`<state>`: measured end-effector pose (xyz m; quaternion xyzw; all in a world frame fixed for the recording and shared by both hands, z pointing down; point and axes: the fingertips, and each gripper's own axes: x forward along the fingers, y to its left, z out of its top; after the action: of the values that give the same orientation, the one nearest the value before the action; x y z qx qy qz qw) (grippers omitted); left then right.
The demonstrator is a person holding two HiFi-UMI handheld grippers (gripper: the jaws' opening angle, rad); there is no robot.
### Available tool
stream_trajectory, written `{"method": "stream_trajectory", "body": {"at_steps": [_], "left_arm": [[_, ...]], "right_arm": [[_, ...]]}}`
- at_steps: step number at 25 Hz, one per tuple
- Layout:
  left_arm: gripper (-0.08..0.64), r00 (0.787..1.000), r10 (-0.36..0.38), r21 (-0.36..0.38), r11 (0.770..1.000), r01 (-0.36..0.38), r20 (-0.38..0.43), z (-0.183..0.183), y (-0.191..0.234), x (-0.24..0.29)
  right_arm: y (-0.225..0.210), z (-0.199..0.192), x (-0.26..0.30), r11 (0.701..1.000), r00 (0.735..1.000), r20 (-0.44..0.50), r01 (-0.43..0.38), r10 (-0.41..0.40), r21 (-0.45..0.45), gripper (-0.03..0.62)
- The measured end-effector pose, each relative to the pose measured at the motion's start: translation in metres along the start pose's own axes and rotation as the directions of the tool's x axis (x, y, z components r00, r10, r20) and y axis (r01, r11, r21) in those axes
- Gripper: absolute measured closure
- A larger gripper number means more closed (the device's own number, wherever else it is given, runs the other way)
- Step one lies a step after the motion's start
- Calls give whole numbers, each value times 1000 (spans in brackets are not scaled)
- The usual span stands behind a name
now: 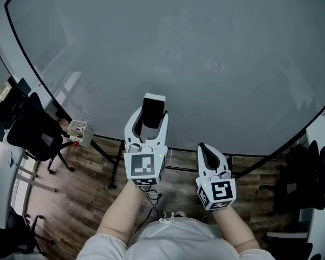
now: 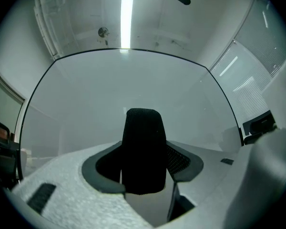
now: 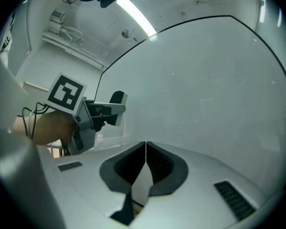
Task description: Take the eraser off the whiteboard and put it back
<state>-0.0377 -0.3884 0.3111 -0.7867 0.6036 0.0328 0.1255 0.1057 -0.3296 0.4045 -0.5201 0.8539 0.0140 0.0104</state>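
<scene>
The left gripper [image 1: 153, 116] is clamping the black eraser [image 1: 154, 103] between its jaws, holding it upright in front of the whiteboard's [image 1: 206, 47] lower part. Beside it, the right gripper [image 1: 204, 147] is hovering with its jaws pressed together, gripping nothing.

I can read no words, brands or numbers anywhere. Only black-and-white square markers [image 1: 143, 166] show, on the left gripper [image 1: 153, 112] and the right gripper [image 1: 206, 148].
</scene>
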Motion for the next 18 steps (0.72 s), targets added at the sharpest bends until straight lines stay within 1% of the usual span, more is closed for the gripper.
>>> {"method": "stream_trajectory", "body": {"at_steps": [4,7,12,15,18], "left_arm": [[299,1000,3,-19,1000,-3,-24,-8,5,-25],[299,999,-25,-31,999,24,-40,-22,0,-48],[298,993,-73,-45,997,68,-97,-49,-9,-83],[299,988,-88,-64,995,81,-125,-63,-11,-102],[299,986,-97,-73,993,88,-133,-74,-14,-116]], "right_arm": [[16,-2,-1,1000,1000,-6,1,-1,-2,565],[29,-3,-6,1000,1000,-5,3,-3,-4,565],[46,-1,-16,1000,1000,1,17,-17,-4,565],[56,0,-22,1000,1000,3,26,-26,-6,565],[61,2,-28,999,999,9,38,-38,-7,565]]}}
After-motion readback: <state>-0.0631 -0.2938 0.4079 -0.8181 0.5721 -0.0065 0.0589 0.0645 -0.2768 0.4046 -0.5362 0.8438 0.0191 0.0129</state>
